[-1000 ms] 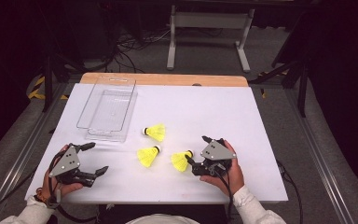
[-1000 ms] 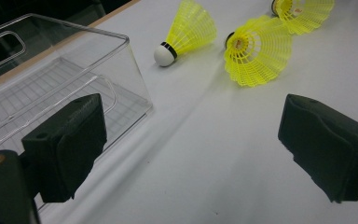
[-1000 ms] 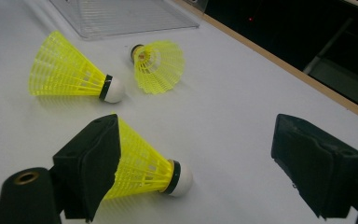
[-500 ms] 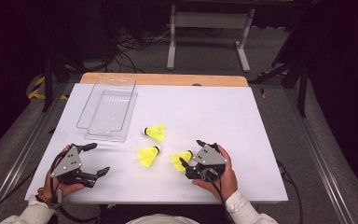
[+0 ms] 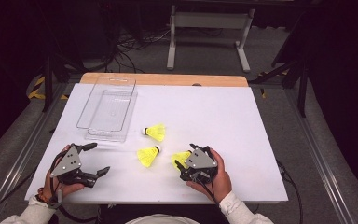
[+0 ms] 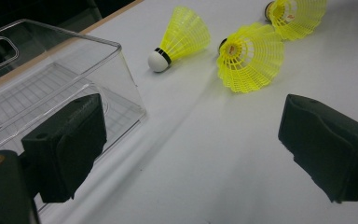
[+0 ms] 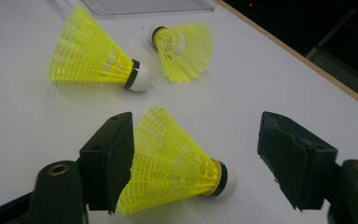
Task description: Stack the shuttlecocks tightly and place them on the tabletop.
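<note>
As its jaws have just been closing, the right hand-held gripper (image 7: 193,163) straddles the nearest yellow plastic shuttlecock (image 7: 172,168) lying on the white table (image 5: 242,121), not yet clamped, so a pickup looks imminent.

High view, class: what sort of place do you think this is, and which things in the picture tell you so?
Probably a lab or workshop set up for recording: a white-topped table in a dark room, cables on the floor, a metal stand behind.
</note>
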The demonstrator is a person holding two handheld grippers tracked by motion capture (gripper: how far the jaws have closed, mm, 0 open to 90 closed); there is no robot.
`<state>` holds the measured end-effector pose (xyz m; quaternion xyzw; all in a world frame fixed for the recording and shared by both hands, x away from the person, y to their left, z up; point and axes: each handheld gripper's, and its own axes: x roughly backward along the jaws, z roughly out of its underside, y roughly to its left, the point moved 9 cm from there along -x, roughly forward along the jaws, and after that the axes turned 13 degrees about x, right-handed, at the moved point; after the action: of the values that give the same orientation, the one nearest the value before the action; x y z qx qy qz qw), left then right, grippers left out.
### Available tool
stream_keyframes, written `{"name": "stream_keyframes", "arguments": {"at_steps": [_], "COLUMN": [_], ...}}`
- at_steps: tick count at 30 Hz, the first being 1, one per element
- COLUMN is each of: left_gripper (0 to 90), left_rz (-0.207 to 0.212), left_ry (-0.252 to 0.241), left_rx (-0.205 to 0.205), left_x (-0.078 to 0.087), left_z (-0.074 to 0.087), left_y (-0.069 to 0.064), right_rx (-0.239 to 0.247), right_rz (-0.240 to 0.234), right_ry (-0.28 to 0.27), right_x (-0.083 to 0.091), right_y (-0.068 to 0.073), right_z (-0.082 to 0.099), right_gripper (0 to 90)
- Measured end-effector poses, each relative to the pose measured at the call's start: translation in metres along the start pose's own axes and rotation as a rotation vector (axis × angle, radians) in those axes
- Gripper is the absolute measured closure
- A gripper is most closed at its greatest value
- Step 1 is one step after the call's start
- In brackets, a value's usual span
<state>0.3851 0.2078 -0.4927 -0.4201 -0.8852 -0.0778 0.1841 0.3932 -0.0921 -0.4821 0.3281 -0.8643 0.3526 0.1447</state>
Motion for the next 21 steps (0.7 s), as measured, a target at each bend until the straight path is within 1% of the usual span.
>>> {"name": "stream_keyframes", "arguments": {"at_steps": [4, 6, 7, 8, 10, 13, 15, 18, 21], "left_gripper": [8.6, 8.6, 8.6, 8.6, 8.6, 8.5, 8.5, 8.5, 8.5], "left_rz": [0.001, 0.002, 0.002, 0.001, 0.003, 0.005, 0.006, 0.006, 0.007], "left_ry": [0.002, 0.002, 0.003, 0.003, 0.003, 0.008, 0.011, 0.01, 0.015], "left_rx": [-0.001, -0.001, -0.002, -0.003, 0.0, -0.002, -0.004, 0.0, -0.002], "left_x": [0.0, 0.0, 0.0, 0.0, -0.001, -0.002, -0.002, -0.002, -0.003], "left_z": [0.0, 0.0, 0.0, 0.0, 0.0, 0.001, 0.001, 0.001, 0.001], "left_y": [0.0, 0.0, 0.0, 0.0, 0.0, -0.001, -0.001, -0.001, -0.001], "right_rx": [0.001, 0.002, -0.003, -0.003, 0.005, 0.006, 0.012, 0.009, 0.019], "right_rz": [0.007, 0.006, 0.004, 0.004, 0.003, 0.009, 0.021, 0.014, 0.009], "right_ry": [0.03, 0.035, 0.048, 0.048, 0.058, 0.063, 0.077, 0.075, 0.082], "right_x": [-0.003, -0.003, -0.005, -0.005, -0.007, -0.009, -0.011, -0.011, -0.011], "right_y": [-0.002, -0.002, -0.001, -0.001, 0.0, 0.002, 0.003, 0.004, 0.005], "right_z": [0.006, 0.007, 0.009, 0.009, 0.01, 0.01, 0.01, 0.011, 0.011], "right_gripper": [34.2, 35.6, 37.0, 37.0, 40.5, 43.3, 47.1, 56.7, 65.1]}}
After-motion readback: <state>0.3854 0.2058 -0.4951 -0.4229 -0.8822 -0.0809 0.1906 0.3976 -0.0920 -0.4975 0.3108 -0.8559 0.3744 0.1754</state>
